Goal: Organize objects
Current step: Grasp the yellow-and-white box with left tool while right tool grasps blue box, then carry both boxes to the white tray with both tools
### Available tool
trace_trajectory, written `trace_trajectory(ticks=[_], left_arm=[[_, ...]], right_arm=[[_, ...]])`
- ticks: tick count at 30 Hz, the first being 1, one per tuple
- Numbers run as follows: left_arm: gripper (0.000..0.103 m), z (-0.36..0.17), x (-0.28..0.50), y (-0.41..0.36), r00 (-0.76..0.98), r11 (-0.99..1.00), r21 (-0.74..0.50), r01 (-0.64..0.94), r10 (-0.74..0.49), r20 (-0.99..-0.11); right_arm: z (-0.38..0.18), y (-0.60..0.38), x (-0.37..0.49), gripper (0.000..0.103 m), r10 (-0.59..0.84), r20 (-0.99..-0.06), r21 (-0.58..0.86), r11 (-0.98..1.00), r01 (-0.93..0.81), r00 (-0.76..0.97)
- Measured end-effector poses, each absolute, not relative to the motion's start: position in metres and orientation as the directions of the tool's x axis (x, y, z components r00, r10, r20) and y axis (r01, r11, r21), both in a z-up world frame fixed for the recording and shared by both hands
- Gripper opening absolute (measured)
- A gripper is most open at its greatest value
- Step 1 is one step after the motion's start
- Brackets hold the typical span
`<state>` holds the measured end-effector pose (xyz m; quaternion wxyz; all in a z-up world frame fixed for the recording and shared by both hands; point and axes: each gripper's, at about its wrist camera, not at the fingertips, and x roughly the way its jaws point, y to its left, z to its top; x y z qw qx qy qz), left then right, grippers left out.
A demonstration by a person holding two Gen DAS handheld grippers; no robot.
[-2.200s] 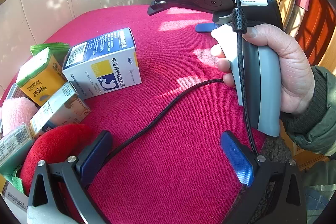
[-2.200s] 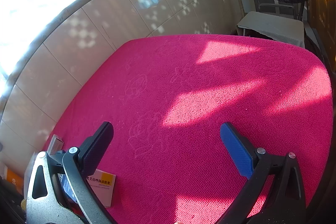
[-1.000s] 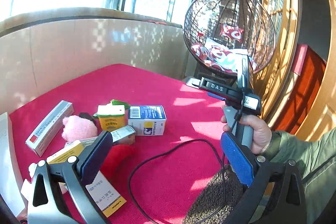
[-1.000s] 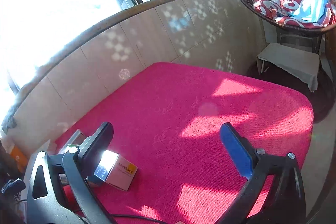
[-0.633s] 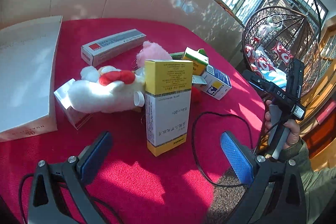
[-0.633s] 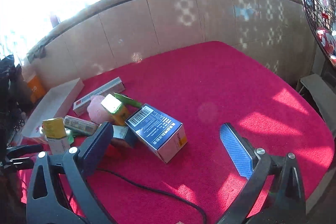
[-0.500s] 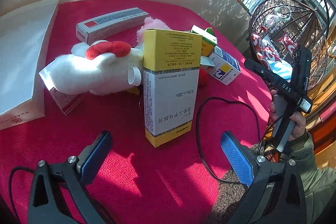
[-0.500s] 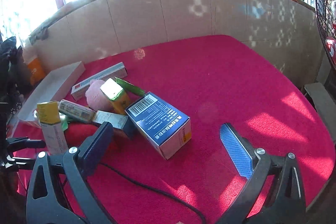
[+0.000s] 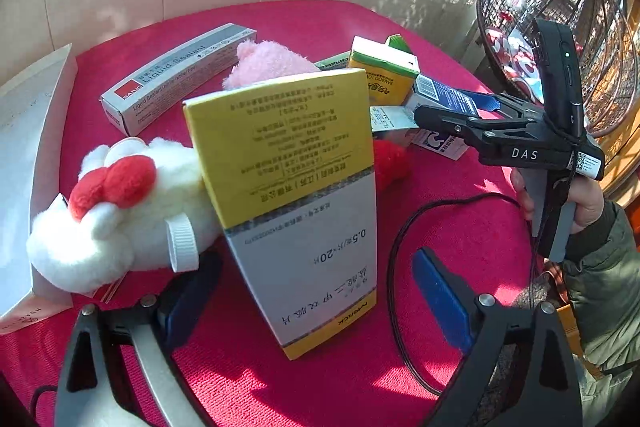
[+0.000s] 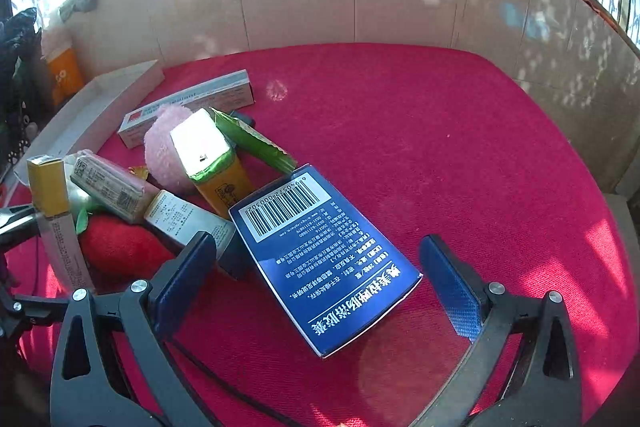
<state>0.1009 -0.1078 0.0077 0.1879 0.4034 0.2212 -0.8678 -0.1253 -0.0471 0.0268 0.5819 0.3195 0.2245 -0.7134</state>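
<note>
Several boxes (image 10: 324,259) on red tablecloth (image 10: 460,155)

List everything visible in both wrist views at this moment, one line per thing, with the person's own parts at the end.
Medicine box: 1, yellow and white, upright between the left tool's fingers, untouched.
Blue box: 1, blue with barcode, lying between the right tool's fingers.
Sealant box: 1, grey-white, far side.
Plush toy: 1, white with red bow, left of the medicine box.
Pink plush: 1, behind the medicine box.
Carton: 1, yellow-green, beside the pink plush.
Tablecloth: 1, red.
Left tool: 1, closing.
Right tool: 1, open.
Hand: 1, gripping the right tool.
</note>
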Motion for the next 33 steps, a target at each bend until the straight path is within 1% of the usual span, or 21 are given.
trace_trajectory(ticks=[2, 6, 7, 8, 9, 10, 11, 13, 19, 25, 28, 29, 30, 31, 33], left_arm=[[0.096, 0.011, 0.102, -0.109, -0.599, -0.826, -0.209, 0.523, -0.182, -0.780], [0.096, 0.009, 0.103, -0.111, -0.591, -0.823, -0.217, 0.525, -0.169, -0.789], [0.093, 0.009, 0.103, -0.110, -0.585, -0.825, -0.208, 0.526, -0.173, -0.792], [0.083, 0.009, 0.102, -0.109, -0.577, -0.827, -0.199, 0.526, -0.174, -0.798], [0.077, 0.008, 0.101, -0.108, -0.565, -0.827, -0.187, 0.530, -0.179, -0.806], [0.066, 0.007, 0.100, -0.107, -0.555, -0.827, -0.177, 0.534, -0.185, -0.811], [0.059, 0.006, 0.099, -0.106, -0.550, -0.827, -0.171, 0.535, -0.187, -0.814], [0.058, 0.006, 0.100, -0.102, -0.549, -0.832, -0.157, 0.532, -0.197, -0.812], [0.057, 0.010, 0.107, -0.095, -0.568, -0.835, -0.142, 0.532, -0.228, -0.790], [0.055, 0.026, 0.112, -0.078, -0.575, -0.843, -0.041, 0.537, -0.330, -0.748], [0.053, 0.034, 0.113, -0.072, -0.590, -0.847, -0.016, 0.531, -0.356, -0.725], [0.044, 0.036, 0.114, -0.071, -0.596, -0.847, -0.014, 0.531, -0.362, -0.717], [0.028, 0.038, 0.115, -0.070, -0.600, -0.846, -0.016, 0.532, -0.364, -0.713], [0.020, 0.039, 0.116, -0.071, -0.599, -0.841, -0.019, 0.541, -0.369, -0.711], [0.020, 0.042, 0.121, -0.073, -0.610, -0.835, -0.040, 0.549, -0.368, -0.701]], right_arm=[[0.027, -0.052, -0.126, 0.103, -0.685, -0.721, 0.063, -0.213, 0.975, -0.103], [0.028, -0.055, -0.123, 0.098, -0.685, -0.725, 0.089, -0.184, 0.979, -0.063], [0.028, -0.055, -0.123, 0.095, -0.685, -0.726, 0.098, -0.177, 0.979, -0.051], [0.028, -0.054, -0.123, 0.092, -0.688, -0.725, 0.114, -0.168, 0.979, -0.034], [0.028, -0.053, -0.124, 0.084, -0.691, -0.723, 0.140, -0.158, 0.977, -0.008], [0.028, -0.052, -0.125, 0.072, -0.695, -0.719, 0.174, -0.146, 0.974, 0.024], [0.028, -0.051, -0.126, 0.069, -0.696, -0.717, 0.194, -0.149, 0.970, 0.037], [0.029, -0.048, -0.127, 0.056, -0.704, -0.710, 0.203, -0.158, 0.966, 0.035], [0.030, -0.030, -0.121, 0.053, -0.721, -0.692, 0.214, -0.182, 0.960, 0.018], [0.045, 0.000, -0.122, 0.053, -0.770, -0.638, 0.253, -0.245, 0.936, -0.029], [0.058, 0.015, -0.124, 0.053, -0.795, -0.605, 0.270, -0.265, 0.926, -0.051], [0.062, 0.019, -0.123, 0.053, -0.802, -0.595, 0.271, -0.266, 0.925, -0.056], [0.067, 0.022, -0.122, 0.053, -0.808, -0.586, 0.270, -0.266, 0.925, -0.061], [0.071, 0.025, -0.120, 0.053, -0.813, -0.579, 0.267, -0.265, 0.927, -0.066], [0.079, 0.029, -0.117, 0.053, -0.824, -0.562, 0.267, -0.262, 0.927, -0.070]])
